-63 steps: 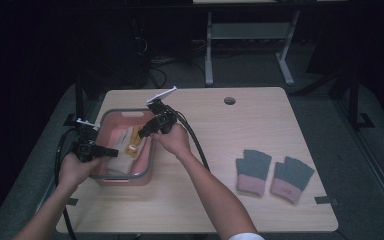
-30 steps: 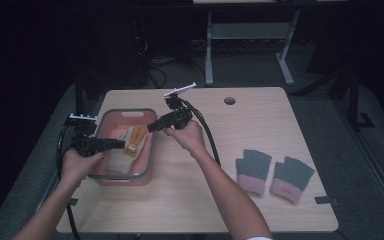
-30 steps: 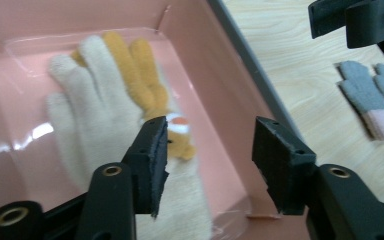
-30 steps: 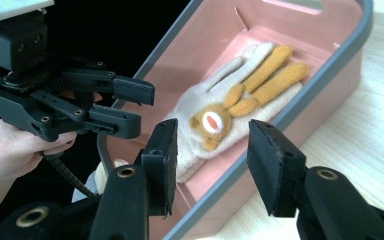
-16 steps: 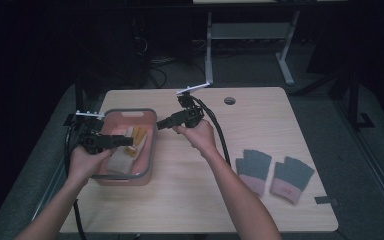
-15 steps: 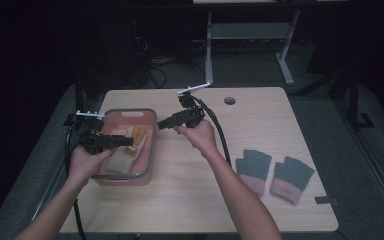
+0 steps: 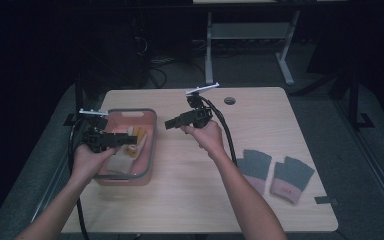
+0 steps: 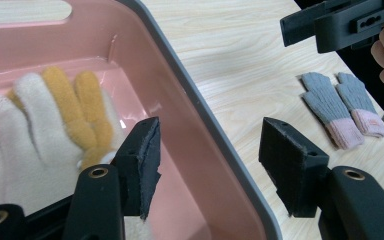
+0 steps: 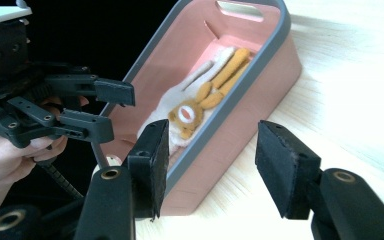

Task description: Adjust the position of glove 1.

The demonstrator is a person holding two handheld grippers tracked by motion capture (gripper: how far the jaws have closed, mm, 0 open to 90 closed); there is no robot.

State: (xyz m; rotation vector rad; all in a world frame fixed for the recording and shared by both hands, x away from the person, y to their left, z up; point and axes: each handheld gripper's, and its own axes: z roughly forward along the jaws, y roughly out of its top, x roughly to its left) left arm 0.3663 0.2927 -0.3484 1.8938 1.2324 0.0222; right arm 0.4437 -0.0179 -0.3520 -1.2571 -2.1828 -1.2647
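Gloves (image 7: 127,150) (two, cream-and-orange) are seen in one pink basin (image 7: 150,145) beneath the left gripper (image 7: 125,140), both grippers' jaws empty and just parted, the right gripper (image 7: 169,124) beside it.

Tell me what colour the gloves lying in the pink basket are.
Cream-white with mustard-yellow fingers: the gloves in the basket, best in the right gripper view.

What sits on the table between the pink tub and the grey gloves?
Bare wood, in the high view: nothing lies between the pink plastic tub and the grey knitted gloves.

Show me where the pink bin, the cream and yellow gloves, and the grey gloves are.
pink bin (image 7: 150,145), high view, on its grey right rim.
cream and yellow gloves (image 9: 215,80), right gripper view, on the yellow fingers.
grey gloves (image 7: 254,164), high view, on the left glove's palm.
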